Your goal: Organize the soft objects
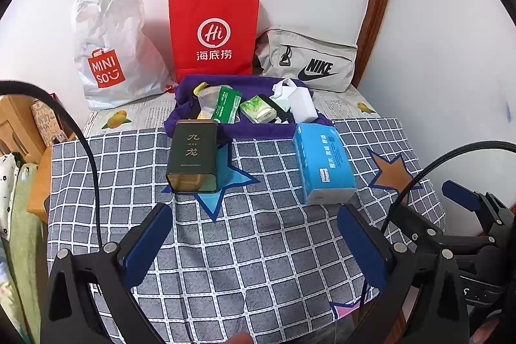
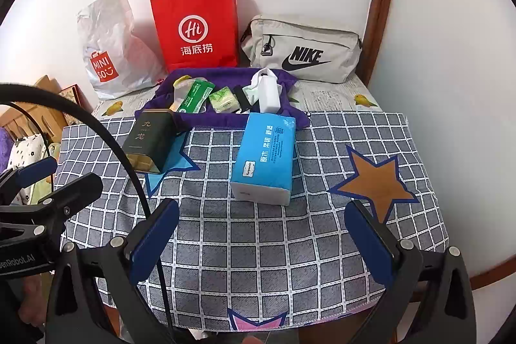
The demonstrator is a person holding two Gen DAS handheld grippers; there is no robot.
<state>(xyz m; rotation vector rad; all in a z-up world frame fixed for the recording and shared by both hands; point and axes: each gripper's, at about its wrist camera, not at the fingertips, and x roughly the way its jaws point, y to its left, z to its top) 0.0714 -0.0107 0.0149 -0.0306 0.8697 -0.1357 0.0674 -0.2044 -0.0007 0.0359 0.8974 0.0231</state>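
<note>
Tissue pack (image 2: 266,155) on checked cloth (image 2: 258,247), ahead of spread right tongs (image 2: 262,242)

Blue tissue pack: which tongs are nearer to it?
Right, narrowly. The right tongs sit open directly in front of the blue tissue pack; the left tongs, also open, sit front-left of it, closer to the dark tin.
</note>
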